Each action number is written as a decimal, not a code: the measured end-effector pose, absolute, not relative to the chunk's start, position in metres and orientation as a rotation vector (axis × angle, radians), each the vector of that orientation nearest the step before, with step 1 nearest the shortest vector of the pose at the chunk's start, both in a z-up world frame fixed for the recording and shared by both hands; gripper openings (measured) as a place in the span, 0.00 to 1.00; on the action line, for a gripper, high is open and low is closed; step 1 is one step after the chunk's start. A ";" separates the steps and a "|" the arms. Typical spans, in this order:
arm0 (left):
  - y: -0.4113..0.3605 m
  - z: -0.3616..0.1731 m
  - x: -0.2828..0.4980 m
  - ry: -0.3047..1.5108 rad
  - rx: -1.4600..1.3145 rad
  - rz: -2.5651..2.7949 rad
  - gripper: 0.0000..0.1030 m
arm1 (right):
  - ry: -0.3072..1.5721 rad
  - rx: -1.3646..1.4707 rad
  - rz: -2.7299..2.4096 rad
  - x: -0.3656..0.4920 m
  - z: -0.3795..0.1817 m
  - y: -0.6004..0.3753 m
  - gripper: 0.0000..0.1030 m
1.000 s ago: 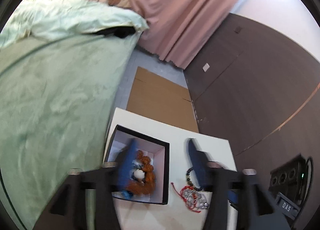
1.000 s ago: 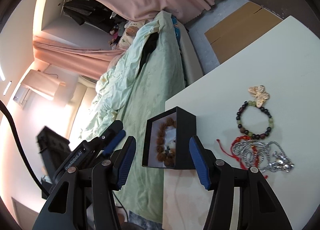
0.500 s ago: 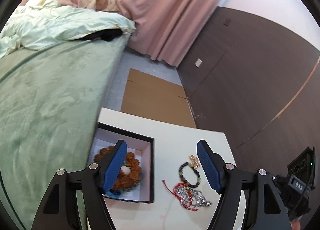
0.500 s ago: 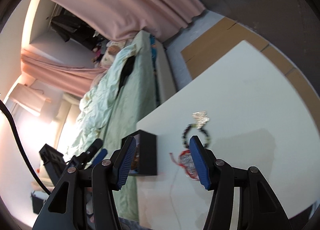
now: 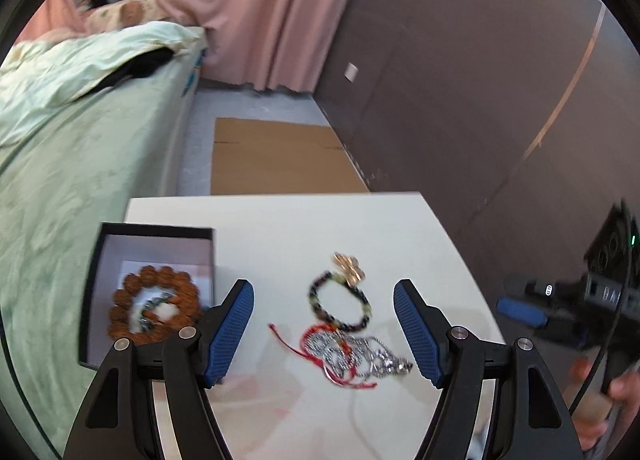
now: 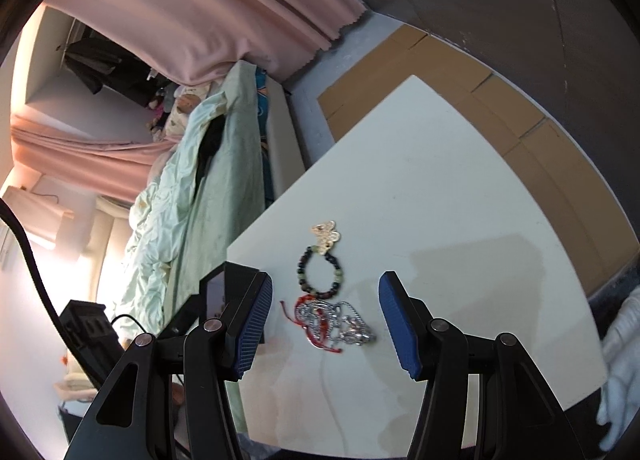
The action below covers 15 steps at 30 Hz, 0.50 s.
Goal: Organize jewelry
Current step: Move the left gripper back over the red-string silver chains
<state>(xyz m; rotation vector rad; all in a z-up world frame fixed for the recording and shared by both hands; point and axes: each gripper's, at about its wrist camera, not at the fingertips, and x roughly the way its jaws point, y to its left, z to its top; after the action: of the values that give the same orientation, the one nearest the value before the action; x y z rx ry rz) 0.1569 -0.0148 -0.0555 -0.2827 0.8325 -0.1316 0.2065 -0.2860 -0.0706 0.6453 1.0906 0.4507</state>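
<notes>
We judge tangling the main risk: the silver chain point(image 5: 362, 356) lies knotted with the red cord point(image 5: 320, 344) and touches the dark beaded bracelet point(image 5: 340, 306), so closing on one piece could drag the others across the white table point(image 5: 280, 227) or off its edge. The gold charm point(image 5: 350, 266) at the bracelet's top may also snag. The left gripper point(image 5: 323, 334) has just been opening; we see its blue pads point(image 5: 232, 330) wide apart, framing the pile but holding nothing. The right gripper point(image 6: 325, 324) likewise stands open and empty above the same pile. The brown bead bracelet point(image 5: 154, 306) already rests inside the black box point(image 5: 156, 231), just beside the left pad.
</notes>
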 end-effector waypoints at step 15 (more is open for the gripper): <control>-0.095 -0.093 0.149 0.950 -0.121 -0.268 0.66 | 1.088 0.700 0.410 0.201 -0.073 -0.331 0.55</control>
<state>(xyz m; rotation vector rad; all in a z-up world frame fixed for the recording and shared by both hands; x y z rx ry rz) 0.1487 -0.0950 -0.0932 -0.1211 0.9501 -0.2683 0.2007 -0.3311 -0.0729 0.6996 1.0881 0.4104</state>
